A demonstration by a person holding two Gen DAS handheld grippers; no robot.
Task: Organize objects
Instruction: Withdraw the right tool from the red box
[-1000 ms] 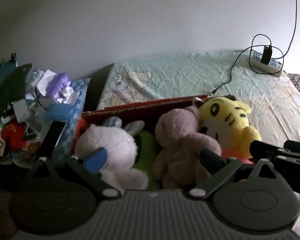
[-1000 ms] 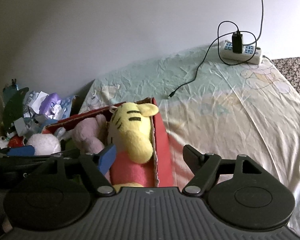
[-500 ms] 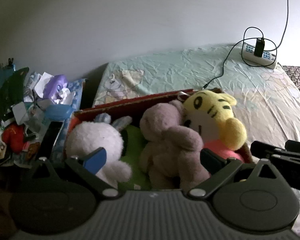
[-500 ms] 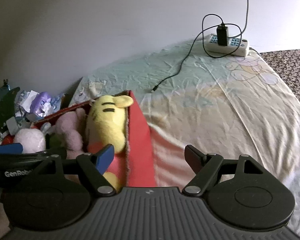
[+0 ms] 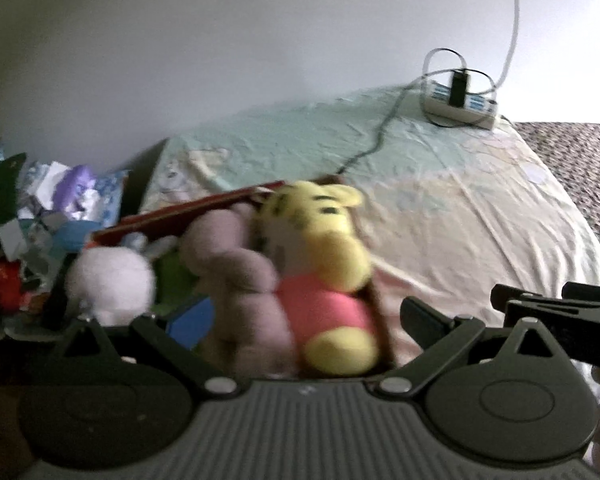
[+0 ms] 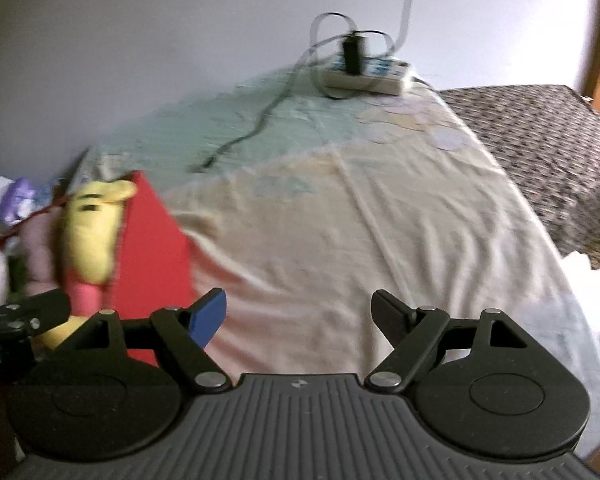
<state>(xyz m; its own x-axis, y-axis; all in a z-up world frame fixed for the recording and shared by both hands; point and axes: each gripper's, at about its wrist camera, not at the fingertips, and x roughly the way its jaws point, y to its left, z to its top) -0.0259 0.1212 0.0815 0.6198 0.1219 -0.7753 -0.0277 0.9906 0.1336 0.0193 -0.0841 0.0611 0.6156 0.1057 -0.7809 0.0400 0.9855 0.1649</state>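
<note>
both views have swung right since a second ago. left wrist: left gripper (image 5: 304, 320) spread wide, empty, over the red box (image 5: 188, 210) where the yellow tiger plush (image 5: 320, 248) sits packed upright. right wrist: right gripper (image 6: 298, 312) wide, empty, beside the box on the bedsheet (image 6: 360, 216).

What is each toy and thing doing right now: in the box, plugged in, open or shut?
Red box: open on top, holding toys.
Yellow toy: in the box, at its right end.
Pink toy: in the box, against the yellow one.
White toy: in the box, left end.
Power strip: black charger plugged in.
Left gripper: open.
Right gripper: open, empty.
</note>
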